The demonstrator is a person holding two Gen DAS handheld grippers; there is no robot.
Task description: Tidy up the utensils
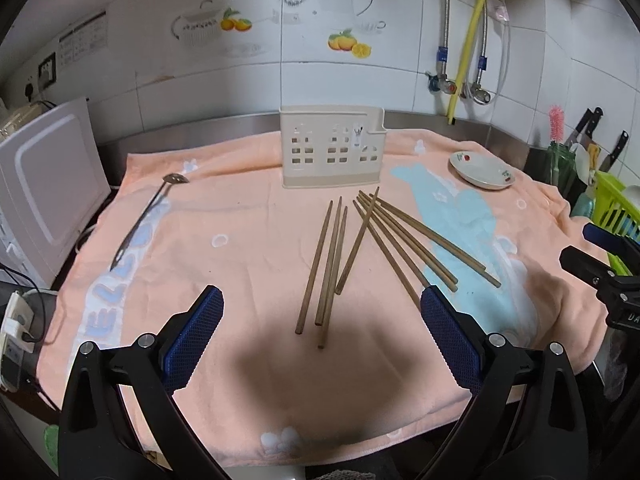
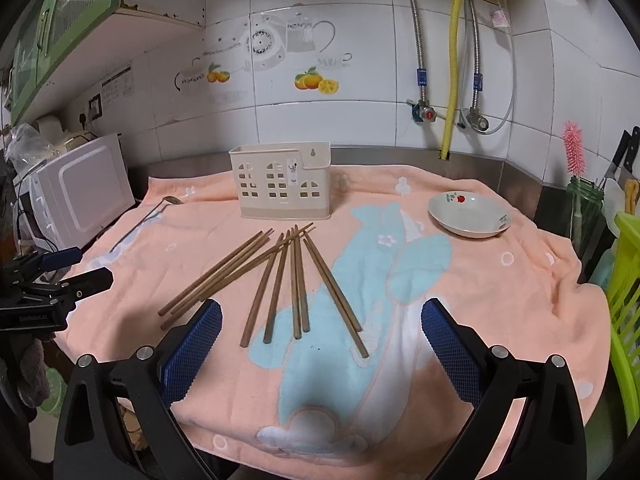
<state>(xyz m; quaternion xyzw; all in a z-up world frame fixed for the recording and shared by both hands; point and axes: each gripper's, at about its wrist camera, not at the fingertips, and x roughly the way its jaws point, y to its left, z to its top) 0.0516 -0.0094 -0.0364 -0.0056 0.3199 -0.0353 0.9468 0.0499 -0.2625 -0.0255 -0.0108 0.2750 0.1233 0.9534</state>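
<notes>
So far nothing looks sorted: the wooden chopsticks (image 1: 360, 248) lie loose in a fan on the peach towel (image 1: 248, 216), some crossing each other, and the cream utensil holder (image 1: 331, 148) behind them shows no utensil inside through its cut-outs, as far as I can tell. A long metal utensil (image 1: 148, 216) with a slotted head lies by itself well to the left on the towel, near the white appliance (image 1: 52, 184). My left gripper (image 1: 322, 312) hovers just short of the near ends of the chopsticks with its fingers wide apart and empty; my right gripper (image 2: 322, 320) hangs over the sticks nearest it, fingers also spread and holding nothing. I judge the whole job is ahead: gather the sticks, stand them in the holder, then fetch the metal piece. Room is fair in the middle of the table, with bare towel between sticks and holder. On the right a shallow dish (image 2: 468, 216) sits well apart from the sticks, and past it the green rack (image 2: 628, 300) and knives crowd the edge. The towel's near edge drapes off the table right under my grippers, so I would avoid dragging sticks toward me.
</notes>
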